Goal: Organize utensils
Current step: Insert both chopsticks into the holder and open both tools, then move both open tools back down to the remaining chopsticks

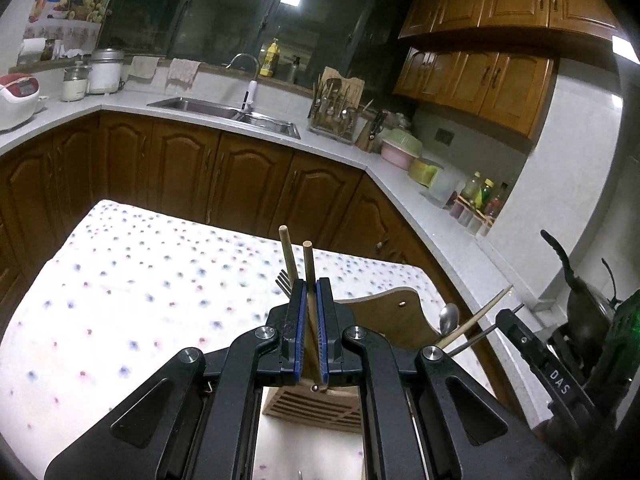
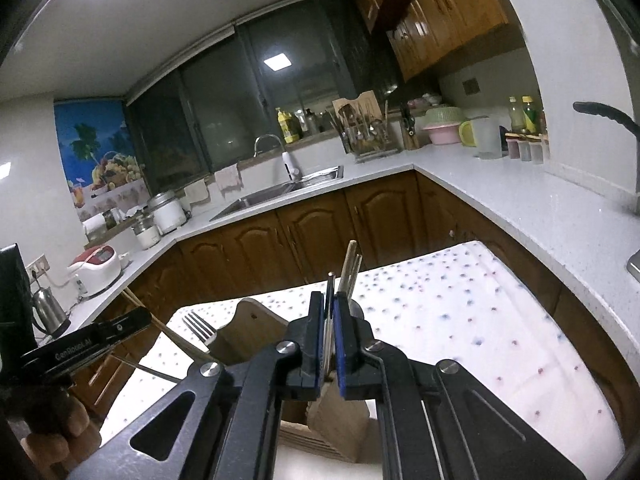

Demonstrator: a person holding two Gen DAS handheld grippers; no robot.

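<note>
My left gripper (image 1: 311,284) is shut on a pair of wooden chopsticks (image 1: 308,264) that stick up past its fingertips, over a wooden utensil holder (image 1: 312,404). A fork (image 1: 283,282) stands in the holder behind the left fingers. My right gripper (image 2: 329,298) is shut on several thin utensils (image 2: 350,270), a dark rod and pale handles, above the same wooden holder (image 2: 256,332). The fork (image 2: 199,327) and the left gripper's chopsticks (image 2: 176,340) show at the left of the right wrist view. A spoon (image 1: 449,316) shows by the right gripper in the left wrist view.
The holder stands on a table with a dotted white cloth (image 1: 140,280). Brown cabinets and a white L-shaped counter (image 1: 400,168) surround it, with a sink (image 1: 228,114), a utensil rack (image 1: 336,112), rice cookers (image 1: 16,98) and bottles (image 1: 480,196).
</note>
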